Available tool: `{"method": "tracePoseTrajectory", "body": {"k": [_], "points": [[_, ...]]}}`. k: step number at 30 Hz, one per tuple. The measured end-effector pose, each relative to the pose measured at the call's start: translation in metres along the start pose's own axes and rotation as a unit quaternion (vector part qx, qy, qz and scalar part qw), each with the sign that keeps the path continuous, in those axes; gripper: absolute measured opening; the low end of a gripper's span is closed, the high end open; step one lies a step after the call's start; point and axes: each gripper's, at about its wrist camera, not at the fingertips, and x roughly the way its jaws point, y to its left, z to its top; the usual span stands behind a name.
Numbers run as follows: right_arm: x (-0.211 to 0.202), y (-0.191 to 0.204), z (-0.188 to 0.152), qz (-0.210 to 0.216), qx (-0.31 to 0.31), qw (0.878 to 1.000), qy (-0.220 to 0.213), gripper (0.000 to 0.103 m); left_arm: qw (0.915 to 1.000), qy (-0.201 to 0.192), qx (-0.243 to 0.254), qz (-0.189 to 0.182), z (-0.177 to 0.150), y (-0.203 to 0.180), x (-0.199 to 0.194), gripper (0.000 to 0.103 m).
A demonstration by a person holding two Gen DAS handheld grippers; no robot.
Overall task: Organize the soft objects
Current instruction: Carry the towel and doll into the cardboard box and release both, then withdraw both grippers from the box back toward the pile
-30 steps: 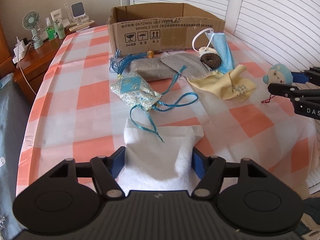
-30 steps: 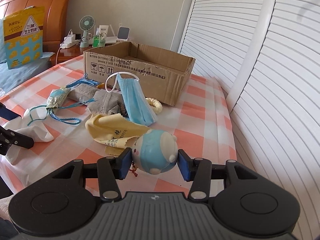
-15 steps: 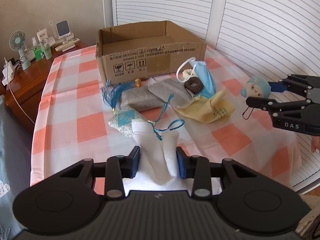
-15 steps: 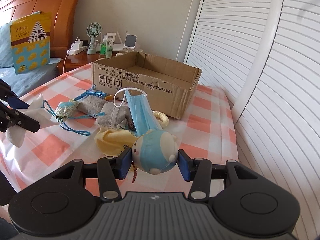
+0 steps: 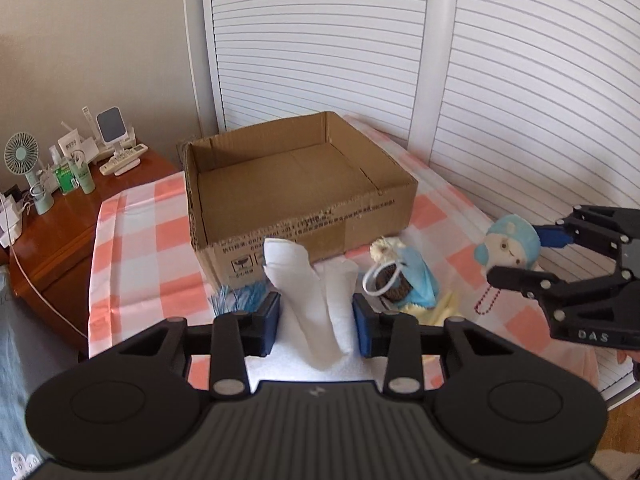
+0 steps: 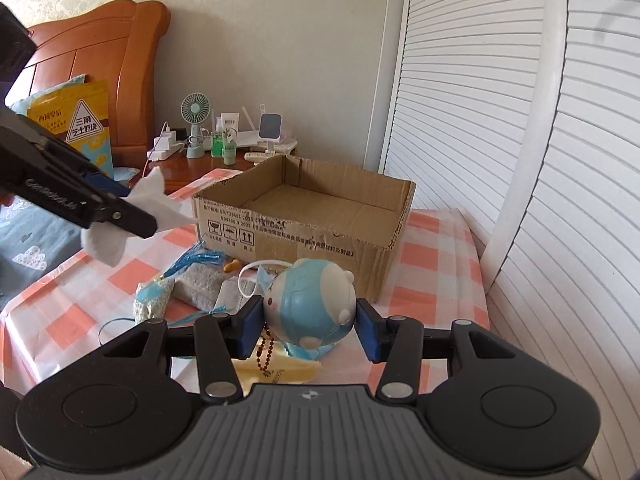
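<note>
A bunched white cloth (image 5: 310,300) stands up between the blue pads of my left gripper (image 5: 318,322), which is shut on it and holds it above the table, in front of the open cardboard box (image 5: 296,184). From the right wrist view the same cloth (image 6: 156,204) hangs from the left gripper (image 6: 132,220) left of the box (image 6: 312,216). My right gripper (image 6: 306,330) is shut on a blue and white round plush toy (image 6: 310,300) with a red bead chain. In the left wrist view that toy (image 5: 510,242) is in the air at the right.
On the orange-and-white checked tablecloth (image 6: 424,256) lie a blue face mask (image 5: 416,276), a yellow cloth (image 6: 276,370), grey pouches (image 6: 200,284) and a patterned sachet with blue cords (image 6: 154,298). A wooden nightstand (image 5: 52,220) with a fan and bottles stands at the left.
The left gripper closed on the white cloth and lifted it off the table toward the box. The right gripper rose with the plush toy held throughout.
</note>
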Motion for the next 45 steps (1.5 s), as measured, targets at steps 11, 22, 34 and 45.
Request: {"method": "tracePoseTrajectory", "body": {"k": [11,22,34,45], "points": [[0.022,-0.021,0.028,-0.007,0.008,1.000,-0.011,0.054,0.9995,-0.002,-0.011,0.031,0.106,0.040,0.101,0.036],[0.056,-0.037,0.045,-0.019,0.012,1.000,-0.001,0.054,0.9965,-0.013,-0.045,0.069,0.142,0.074,0.183,0.087],[0.075,-0.032,0.057,-0.016,0.007,1.000,0.017,0.054,0.9989,0.001,-0.017,0.044,0.118,0.075,0.138,0.092],[0.131,-0.051,0.108,-0.008,0.004,0.999,0.040,0.054,0.9994,-0.004,0.027,0.022,0.038,0.047,0.047,0.094]]}}
